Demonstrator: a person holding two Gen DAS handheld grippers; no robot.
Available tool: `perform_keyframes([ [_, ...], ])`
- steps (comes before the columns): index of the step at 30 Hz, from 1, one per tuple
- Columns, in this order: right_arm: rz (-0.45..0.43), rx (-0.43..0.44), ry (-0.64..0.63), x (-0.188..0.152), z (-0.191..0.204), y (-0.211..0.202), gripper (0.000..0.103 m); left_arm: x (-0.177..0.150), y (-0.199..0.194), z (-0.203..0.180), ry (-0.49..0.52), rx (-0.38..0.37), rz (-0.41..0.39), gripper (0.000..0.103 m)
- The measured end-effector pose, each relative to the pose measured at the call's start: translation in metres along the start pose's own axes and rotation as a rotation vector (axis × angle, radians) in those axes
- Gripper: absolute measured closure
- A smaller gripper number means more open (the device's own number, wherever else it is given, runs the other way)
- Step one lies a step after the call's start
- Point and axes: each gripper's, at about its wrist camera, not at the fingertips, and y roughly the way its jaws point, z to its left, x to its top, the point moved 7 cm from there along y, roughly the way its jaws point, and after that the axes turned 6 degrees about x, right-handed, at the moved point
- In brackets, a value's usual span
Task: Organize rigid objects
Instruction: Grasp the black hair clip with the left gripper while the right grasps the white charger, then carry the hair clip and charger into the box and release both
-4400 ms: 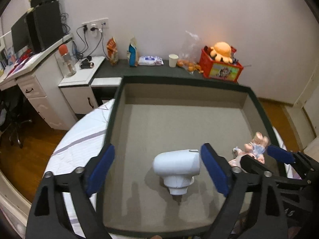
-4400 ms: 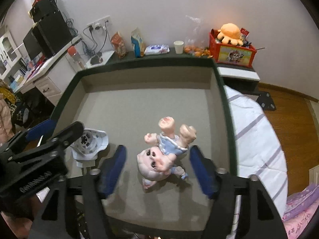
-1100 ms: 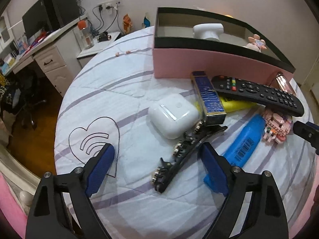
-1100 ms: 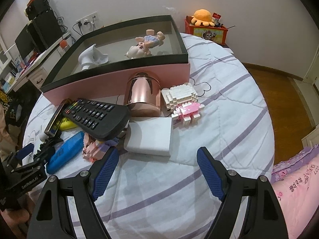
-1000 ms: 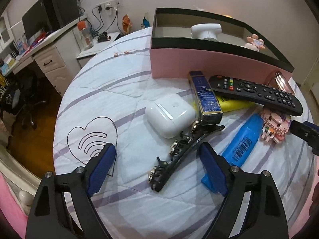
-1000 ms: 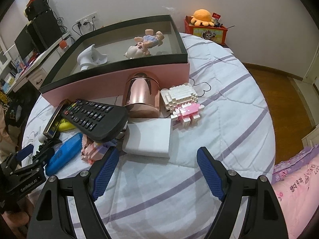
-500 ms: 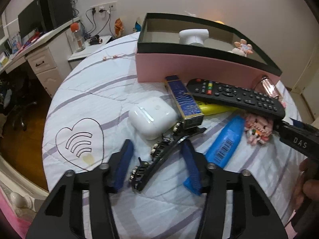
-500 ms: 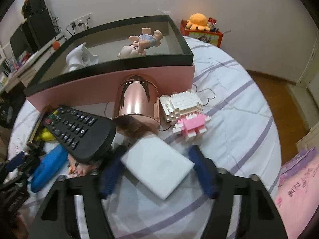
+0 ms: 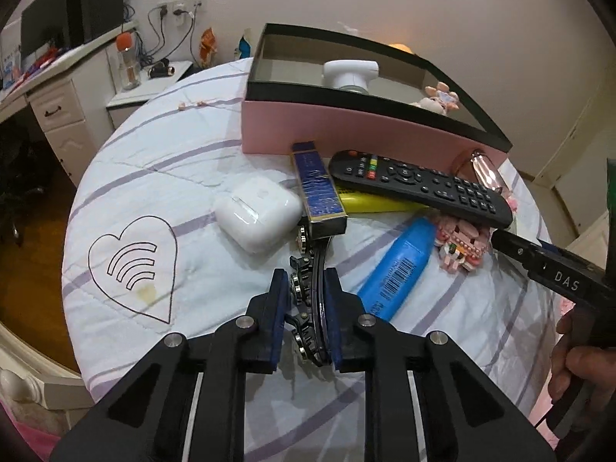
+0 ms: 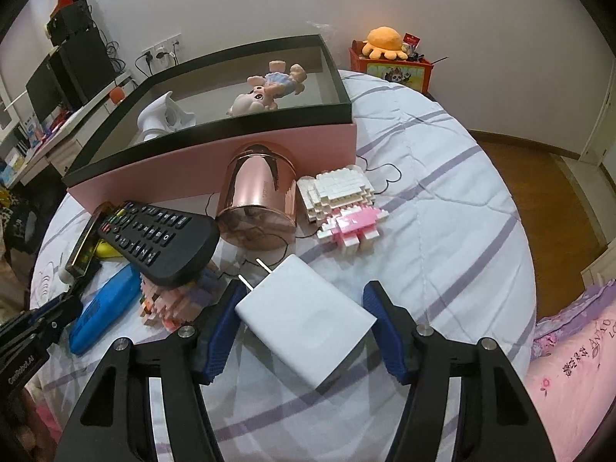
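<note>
My left gripper [image 9: 306, 285] is shut on a black studded hair clip [image 9: 308, 265] that lies on the striped bedcover. The clip's far end reaches under a blue and gold box [image 9: 319, 192]. My right gripper [image 10: 304, 292] has both pads against a white plug charger [image 10: 304, 315], prongs pointing away. Behind both stands a pink box with a black rim [image 10: 215, 161], holding a white device [image 10: 161, 115] and a small doll [image 10: 269, 88].
A black remote [image 9: 419, 188], white earbud case [image 9: 258, 211], blue tube [image 9: 400, 269] and pink brick figure [image 9: 462, 246] crowd the middle. A rose-gold tin [image 10: 258, 200] and a white brick figure [image 10: 342, 200] sit against the box. A hand [image 9: 577, 369] holds the right gripper.
My left jaws have closed from wide open onto the hair clip. My right gripper has moved in over the white charger and narrowed onto it.
</note>
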Motion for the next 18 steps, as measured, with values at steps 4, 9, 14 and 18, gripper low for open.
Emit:
perform_keyframes([
  [4, -0.002, 0.002, 0.003, -0.003, -0.001, -0.004, 0.038, 0.0, 0.004, -0.001, 0.014, 0.04, 0.005, 0.081],
  [9, 0.005, 0.002, 0.005, -0.004, -0.002, -0.002, 0.038, 0.004, 0.009, -0.009, 0.064, 0.074, -0.015, 0.073],
  [14, 0.006, 0.007, 0.004, -0.003, -0.001, -0.002, 0.039, 0.006, 0.008, -0.006, 0.038, 0.041, -0.008, 0.084],
  [18, 0.002, 0.013, 0.001, -0.002, 0.0, -0.006, 0.039, 0.004, -0.001, -0.008, 0.036, 0.04, -0.013, 0.085],
])
